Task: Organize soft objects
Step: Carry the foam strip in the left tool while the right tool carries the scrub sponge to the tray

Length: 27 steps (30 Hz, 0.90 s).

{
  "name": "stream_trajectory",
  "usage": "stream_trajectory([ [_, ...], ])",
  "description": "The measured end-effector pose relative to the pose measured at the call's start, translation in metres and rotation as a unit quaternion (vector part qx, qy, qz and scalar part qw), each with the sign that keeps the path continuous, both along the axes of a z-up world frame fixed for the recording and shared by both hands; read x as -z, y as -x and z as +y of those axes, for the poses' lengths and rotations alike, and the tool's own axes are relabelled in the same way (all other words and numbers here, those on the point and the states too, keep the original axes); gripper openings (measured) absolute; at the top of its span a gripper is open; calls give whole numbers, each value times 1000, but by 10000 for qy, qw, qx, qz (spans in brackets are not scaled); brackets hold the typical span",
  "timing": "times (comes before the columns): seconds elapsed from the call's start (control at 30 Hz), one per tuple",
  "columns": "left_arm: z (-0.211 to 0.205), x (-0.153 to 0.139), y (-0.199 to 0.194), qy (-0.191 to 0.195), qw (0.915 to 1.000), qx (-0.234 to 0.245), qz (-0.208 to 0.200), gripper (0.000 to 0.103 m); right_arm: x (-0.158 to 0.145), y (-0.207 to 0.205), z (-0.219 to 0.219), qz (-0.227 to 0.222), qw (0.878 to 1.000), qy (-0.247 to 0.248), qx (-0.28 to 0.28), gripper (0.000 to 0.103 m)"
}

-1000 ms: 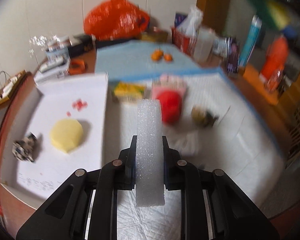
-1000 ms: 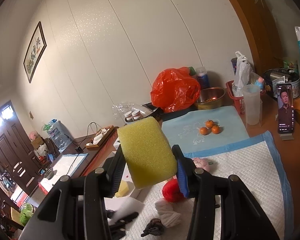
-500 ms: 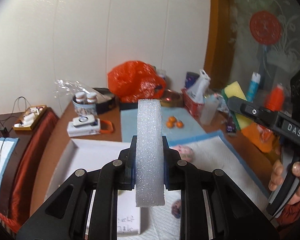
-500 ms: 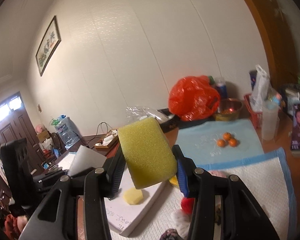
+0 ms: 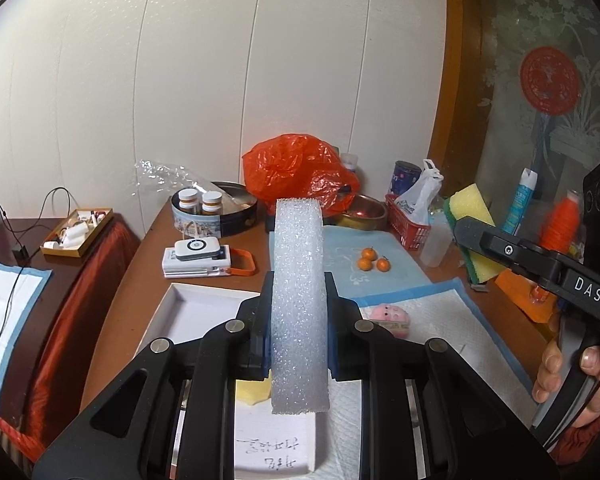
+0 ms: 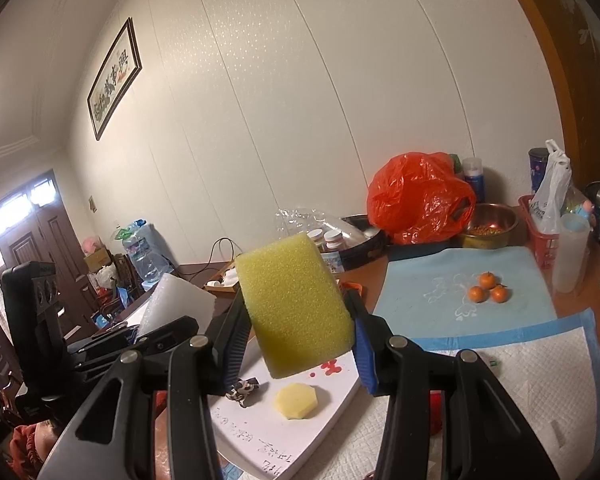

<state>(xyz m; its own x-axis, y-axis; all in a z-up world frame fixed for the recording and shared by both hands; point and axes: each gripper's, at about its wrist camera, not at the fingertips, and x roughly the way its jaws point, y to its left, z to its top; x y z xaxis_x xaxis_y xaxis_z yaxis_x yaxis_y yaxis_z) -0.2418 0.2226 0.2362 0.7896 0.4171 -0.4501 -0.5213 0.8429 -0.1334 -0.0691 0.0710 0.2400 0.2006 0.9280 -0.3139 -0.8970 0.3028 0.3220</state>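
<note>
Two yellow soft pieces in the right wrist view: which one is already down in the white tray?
The small octagonal yellow piece, lying flat in the white tray. The big yellow sponge is off the table, clamped in the right gripper.

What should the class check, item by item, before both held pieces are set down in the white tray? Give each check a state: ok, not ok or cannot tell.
1. Left gripper shut firmly on the white foam block: ok, block upright between the pads.
2. Right gripper shut on the yellow sponge: ok, though the sponge sits tilted.
3. Free floor in the white tray: ok, bare space beside the pale yellow piece and the patterned cloth piece.
4. Both grippers lifted clear of the tray: ok.
5. Grippers apart from each other: ok, a gap shows in both views.
6. Tray space right under the foam block: cannot tell, hidden by the left gripper.
</note>
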Motion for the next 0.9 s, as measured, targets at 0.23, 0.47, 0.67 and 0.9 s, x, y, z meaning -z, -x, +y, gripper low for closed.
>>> stream_trajectory([
  [0.23, 21, 3, 5, 111, 9999, -4, -11, 19, 2, 9, 15, -9, 10000, 62, -1, 47],
  [0.47, 42, 5, 10, 149, 9999, 75, -18, 19, 5, 13, 29, 56, 9999, 123, 78, 47],
  [0.67, 63, 11, 8, 214, 9994, 249, 58, 19, 9, 22, 43, 99, 9995, 198, 228, 47],
  [0.9, 97, 32, -1, 455, 9978, 402, 280, 19, 17, 31, 61, 213, 9983, 344, 413, 47],
])
